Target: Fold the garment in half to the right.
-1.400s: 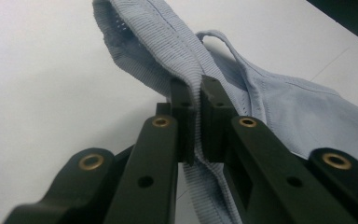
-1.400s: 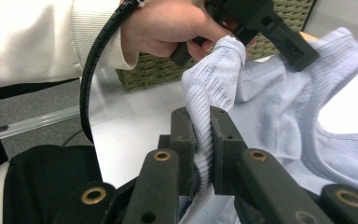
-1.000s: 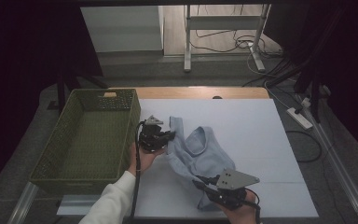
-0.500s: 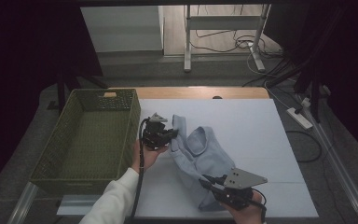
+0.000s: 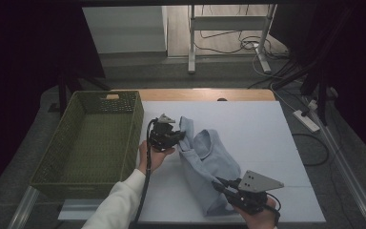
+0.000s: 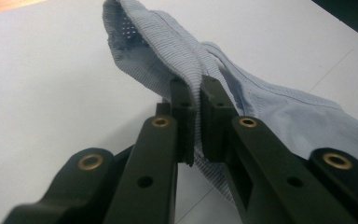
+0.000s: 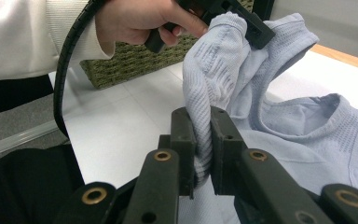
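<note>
**Both jaws pinching the blue garment on the tabletop**

From the high view I see the pale blue garment [image 5: 208, 162] crumpled on the white tabletop [image 5: 248, 124], stretched between my two grippers. The left gripper [image 5: 177, 136] sits at the garment's far edge, with the green woven basket [image 5: 90, 138] just behind it on the outer side. The right gripper [image 5: 221, 185] is at the near edge of the cloth; its grey plate covers much of the body, and the hand beneath is cut off by the picture's bottom. From up here I cannot make out either pair of jaws clearly.

In the left gripper view, the jaws are pressed together on a ribbed hem of the garment [image 6: 177, 51], which rises straight ahead of the tips and drapes away to the right of them. The lower part of the cloth is hidden behind the jaws.

In the right gripper view, the jaws pinch a bunched fold of the garment [image 7: 307, 126]. Beyond and above the tips, the left gripper [image 7: 256, 28] grips the same cloth, its body cut off at the top; the hand [image 7: 140, 18] holding it partly hides the basket [image 7: 140, 65] behind.
</note>
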{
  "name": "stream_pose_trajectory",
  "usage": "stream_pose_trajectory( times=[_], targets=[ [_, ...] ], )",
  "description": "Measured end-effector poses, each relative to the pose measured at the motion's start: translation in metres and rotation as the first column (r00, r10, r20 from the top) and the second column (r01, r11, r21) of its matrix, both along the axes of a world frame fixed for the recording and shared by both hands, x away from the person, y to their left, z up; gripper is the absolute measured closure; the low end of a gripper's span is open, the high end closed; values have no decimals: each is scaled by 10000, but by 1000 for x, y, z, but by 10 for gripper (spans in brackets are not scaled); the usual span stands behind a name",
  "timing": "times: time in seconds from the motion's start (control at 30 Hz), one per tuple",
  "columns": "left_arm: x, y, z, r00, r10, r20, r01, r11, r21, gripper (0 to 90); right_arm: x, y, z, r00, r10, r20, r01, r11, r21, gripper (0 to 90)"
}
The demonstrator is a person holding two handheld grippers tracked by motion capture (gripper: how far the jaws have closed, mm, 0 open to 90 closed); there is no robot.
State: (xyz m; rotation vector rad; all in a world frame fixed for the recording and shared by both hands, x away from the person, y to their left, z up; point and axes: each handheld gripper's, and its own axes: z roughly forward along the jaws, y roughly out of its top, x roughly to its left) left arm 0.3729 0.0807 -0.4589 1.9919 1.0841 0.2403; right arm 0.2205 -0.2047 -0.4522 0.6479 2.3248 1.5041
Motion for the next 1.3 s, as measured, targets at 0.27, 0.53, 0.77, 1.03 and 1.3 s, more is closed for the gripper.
stream_pose_trajectory(
  times=[0.27, 0.53, 0.77, 1.03, 1.3],
  targets=[
    [4, -7, 2, 10000, -33, -4, 33, 10000, 81, 849, 1, -4, 3, 9998, -173, 80, 173, 9998, 61, 815],
    [8, -15, 2, 9999, -154, -26, 155, 9996, 255, 848, 5, -16, 3, 9985, -540, -111, 542, 9984, 147, 815],
    [11, -23, -1, 9997, -235, -117, 240, 9987, 461, 847, 4, -23, -4, 9964, -724, -435, 716, 9972, -195, 815],
    [13, -33, -3, 9993, -358, -143, 366, 9972, 651, 846, 4, -32, -9, 9935, -928, -657, 897, 9948, -489, 816],
    [15, -38, -5, 9989, -403, -226, 418, 9966, 714, 846, 5, -35, -11, 9921, -1036, -701, 991, 9929, -652, 817]
  ],
)
